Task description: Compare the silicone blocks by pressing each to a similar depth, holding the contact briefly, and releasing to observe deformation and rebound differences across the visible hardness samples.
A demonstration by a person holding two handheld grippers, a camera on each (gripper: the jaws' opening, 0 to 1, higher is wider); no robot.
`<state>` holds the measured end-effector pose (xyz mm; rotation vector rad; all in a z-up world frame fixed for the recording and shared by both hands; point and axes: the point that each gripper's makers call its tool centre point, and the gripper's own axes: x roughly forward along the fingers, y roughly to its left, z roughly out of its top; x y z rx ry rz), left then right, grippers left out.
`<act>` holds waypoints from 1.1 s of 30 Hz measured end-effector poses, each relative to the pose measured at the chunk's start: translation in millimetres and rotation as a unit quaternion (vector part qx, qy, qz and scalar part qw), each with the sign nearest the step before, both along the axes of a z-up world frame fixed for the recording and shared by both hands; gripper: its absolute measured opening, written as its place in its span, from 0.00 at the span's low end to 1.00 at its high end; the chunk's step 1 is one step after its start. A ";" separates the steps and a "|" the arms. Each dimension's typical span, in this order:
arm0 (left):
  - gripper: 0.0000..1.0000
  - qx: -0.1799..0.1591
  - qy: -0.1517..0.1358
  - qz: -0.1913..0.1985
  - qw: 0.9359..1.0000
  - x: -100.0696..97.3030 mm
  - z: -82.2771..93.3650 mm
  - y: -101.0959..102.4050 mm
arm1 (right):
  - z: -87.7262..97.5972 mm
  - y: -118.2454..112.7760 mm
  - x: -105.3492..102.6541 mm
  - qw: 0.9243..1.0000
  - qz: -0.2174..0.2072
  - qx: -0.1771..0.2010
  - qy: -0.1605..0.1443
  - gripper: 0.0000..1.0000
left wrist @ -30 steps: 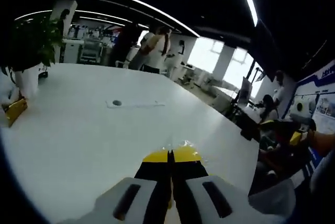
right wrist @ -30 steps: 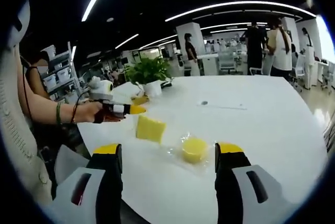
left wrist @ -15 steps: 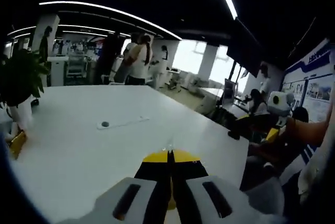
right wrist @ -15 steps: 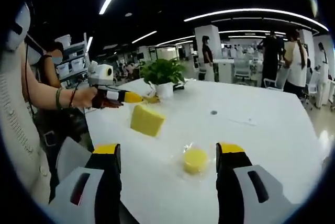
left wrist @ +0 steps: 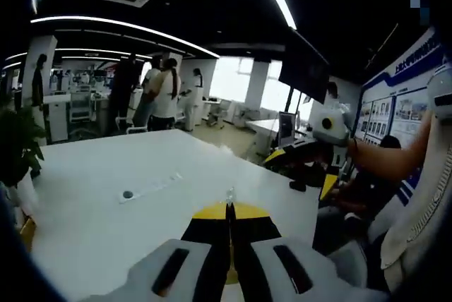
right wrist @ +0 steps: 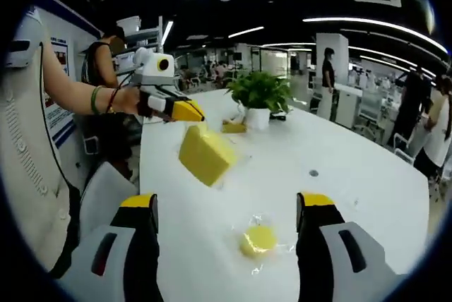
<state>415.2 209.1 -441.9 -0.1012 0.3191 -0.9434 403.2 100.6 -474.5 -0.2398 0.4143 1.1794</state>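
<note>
Silicone block aloft, table open.

The left gripper, grey-bodied with yellow-tipped black jaws, has its jaws pressed together above the large glossy white table. Beyond the jaw tips on that table lie a small round dark grommet and a pale flat strip beside it. A leafy green plant stands at the table's left edge. Past the table's far edge several people stand; off its right edge a person's forearm holds the other yellow-tipped gripper
</note>
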 end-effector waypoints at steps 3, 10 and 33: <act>0.00 0.004 -0.006 -0.006 1.000 -0.5 5.6 -1.3 | 0.9 10.4 8.9 1.000 0.021 -0.007 0.003 0.76; 0.00 -0.002 -0.012 -0.018 1.000 -4.4 15.2 -5.3 | -8.8 35.0 18.9 0.997 0.072 -0.041 0.008 0.76; 0.00 -0.005 0.002 -0.078 0.997 -16.3 9.3 -41.7 | -45.0 96.0 1.9 0.979 0.187 -0.059 0.052 0.60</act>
